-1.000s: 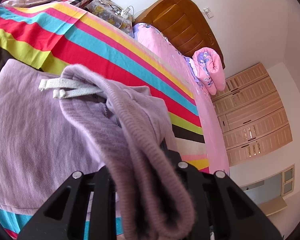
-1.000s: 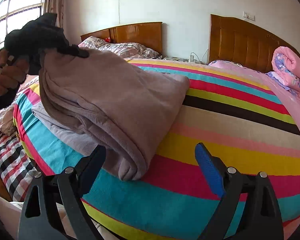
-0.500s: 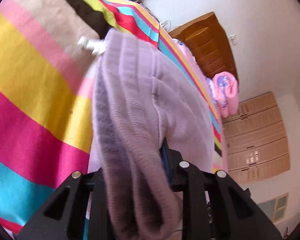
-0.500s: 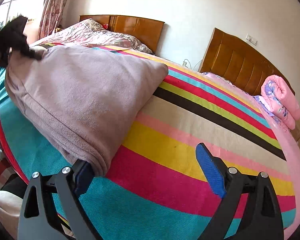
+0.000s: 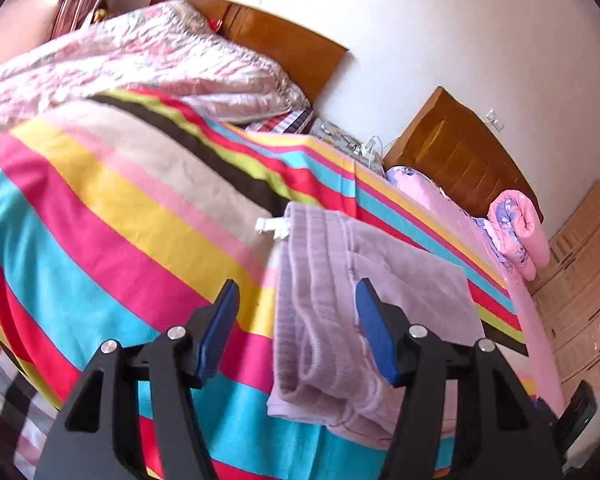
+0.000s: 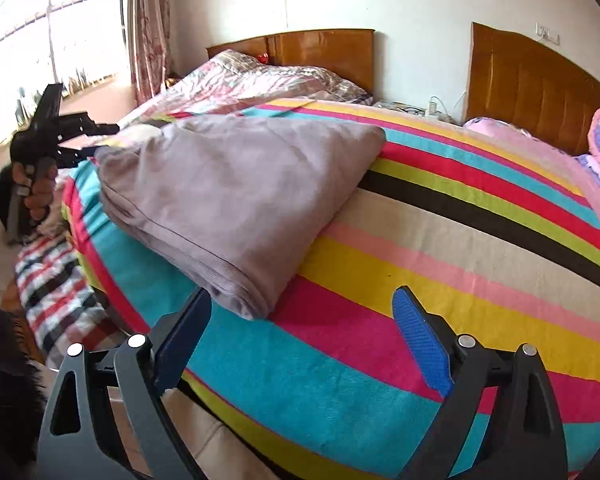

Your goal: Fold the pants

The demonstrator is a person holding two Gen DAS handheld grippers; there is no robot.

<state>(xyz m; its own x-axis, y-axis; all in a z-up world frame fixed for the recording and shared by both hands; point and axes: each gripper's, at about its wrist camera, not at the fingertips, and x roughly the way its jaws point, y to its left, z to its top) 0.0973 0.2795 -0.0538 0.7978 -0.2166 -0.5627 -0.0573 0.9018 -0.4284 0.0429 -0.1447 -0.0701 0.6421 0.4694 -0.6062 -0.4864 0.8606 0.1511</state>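
Observation:
The lilac pants (image 5: 340, 292) lie folded on the striped bedspread (image 5: 112, 216), ribbed waistband toward me, white drawstring (image 5: 272, 226) poking out at its far end. My left gripper (image 5: 296, 320) straddles the waistband. Its jaws are opening, the blue pads stand off the cloth, and the fabric rests between them. In the right wrist view the pants (image 6: 236, 192) form a thick folded slab. My right gripper (image 6: 302, 304) hovers open just in front of their near corner, holding nothing. The left gripper (image 6: 104, 138), held by a hand (image 6: 36, 184), shows at the far left edge of the pants.
A crumpled pink quilt (image 5: 140, 60) lies beyond the bedspread, with two wooden headboards (image 6: 532, 84) against the wall. A rolled pink blanket (image 5: 520, 232) sits at the right. A checked cloth (image 6: 52, 292) hangs at the bed's near left edge. Window and curtain (image 6: 148, 32) stand left.
The left gripper carried the waistband across and let go; the pants now lie folded over on the bed. The right gripper stayed open and shifted slightly near the pants' corner.

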